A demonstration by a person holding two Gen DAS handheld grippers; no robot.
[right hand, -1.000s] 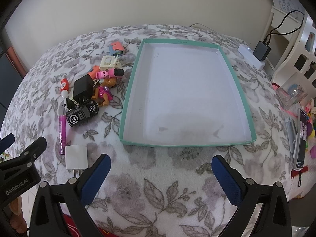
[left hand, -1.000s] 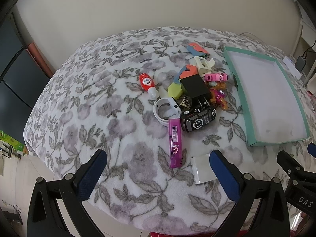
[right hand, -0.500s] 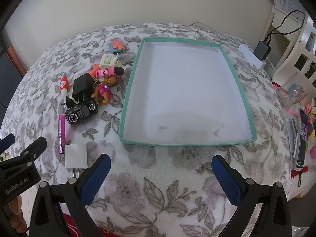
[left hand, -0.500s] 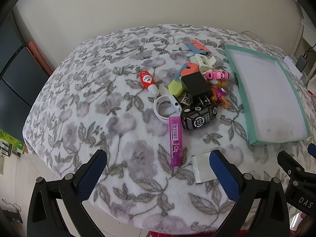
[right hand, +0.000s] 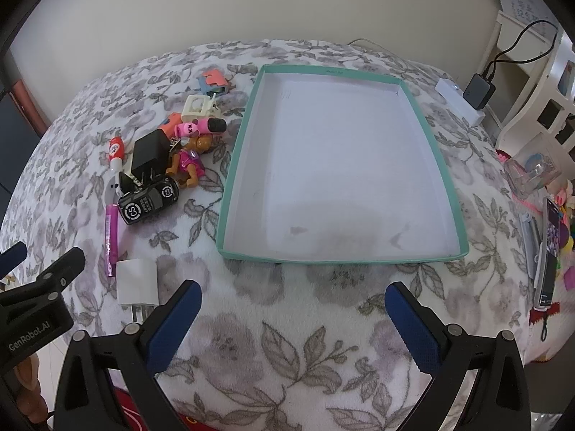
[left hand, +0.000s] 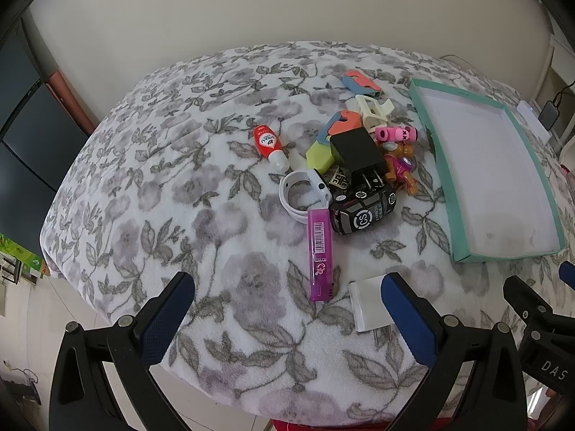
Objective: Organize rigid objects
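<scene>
the left gripper (left hand: 287,287) hovered above the near edge of the floral blanket (left hand: 143,186), its blue-padded jaws spread wide and holding nothing. toward the middle of the blanket lay a heap of small rigid things. at the heap's left edge lay a red-and-white tube (left hand: 268,142), and nearer to the camera a white ring (left hand: 300,194) touched the top of a purple lighter (left hand: 320,251), which pointed toward the near edge. a white charger (left hand: 367,305) lay close to the near edge, partly hidden behind the left gripper's right finger (left hand: 409,316). in the heap's centre a black plug adapter (left hand: 355,151) leaned on a black toy car (left hand: 363,212), with a yellow-green block (left hand: 318,154) and an orange-and-blue piece (left hand: 341,122) just beside it. farther back sat a cream clip (left hand: 373,111) and another orange-and-blue piece (left hand: 361,84). a pink cylinder (left hand: 395,133) and a brown-and-pink toy figure (left hand: 400,165) lay at the heap's right side, near the tray. the teal-rimmed tray (right hand: 230,186) sat on the right half of the blanket with nothing inside. the right gripper (right hand: 293,305) hung over the near edge in front of the tray, jaws wide apart and holding nothing.
</scene>
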